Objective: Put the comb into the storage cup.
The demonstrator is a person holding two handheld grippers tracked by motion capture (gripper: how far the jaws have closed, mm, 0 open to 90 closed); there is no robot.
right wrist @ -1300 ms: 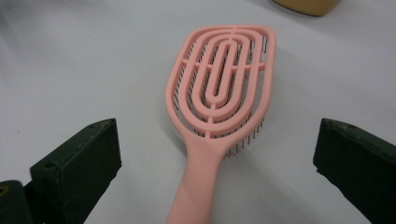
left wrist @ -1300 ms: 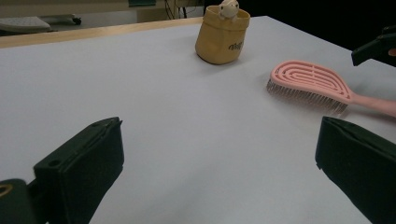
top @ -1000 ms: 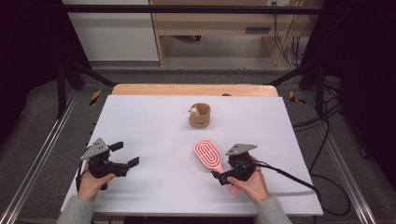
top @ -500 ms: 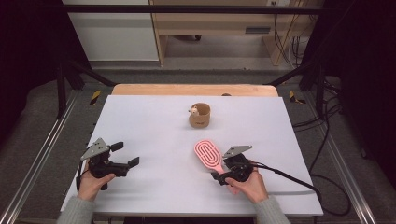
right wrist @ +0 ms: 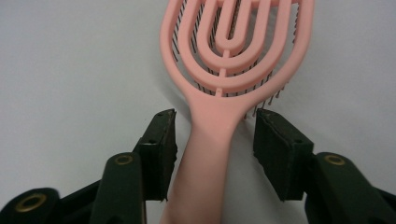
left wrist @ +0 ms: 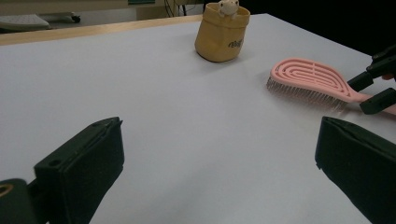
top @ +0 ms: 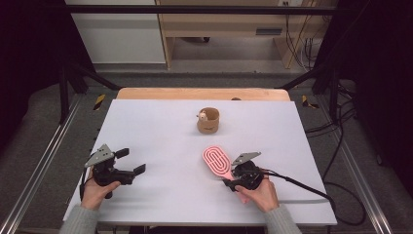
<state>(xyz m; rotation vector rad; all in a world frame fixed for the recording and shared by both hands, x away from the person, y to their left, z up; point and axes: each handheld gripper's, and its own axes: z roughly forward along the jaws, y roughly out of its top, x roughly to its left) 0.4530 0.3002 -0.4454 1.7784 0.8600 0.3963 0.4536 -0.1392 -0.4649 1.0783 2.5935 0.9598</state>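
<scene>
Lying flat on the white tabletop (top: 160,136), bristles down, on the near right: pink brush (top: 217,162), head pointing away and a little left, handle running back toward the right gripper (top: 231,181).

Straddling that handle in the right gripper view: two black fingers (right wrist: 161,149), one on each side. Closing in just now, with the brush handle between them. Left pad sitting just beside the handle, perhaps grazing it; right pad standing apart with a strip of tabletop showing in the gap. Not yet clamping, so narrow but not gripping. Hand wrapping the gripper body from below, cable trailing off to the right.

Resting on the near left of the tabletop, well apart from the brush: left gripper (top: 131,165), held in the other hand. Gaping wide, nothing between the fingers (left wrist: 88,163) but bare tabletop, pointing across toward the brush and the other gripper.

Standing upright toward the far middle of the tabletop, well apart from both grippers: small tan pouch (top: 208,121), open at the top, dark lettering on its side. Peeking over its rim: small pale toy (left wrist: 226,6), head showing above the edge, the rest hiding inside. Contents beyond that toy impossible to tell.

Showing past the far edge of the white sheet: strip of bare wood.
</scene>
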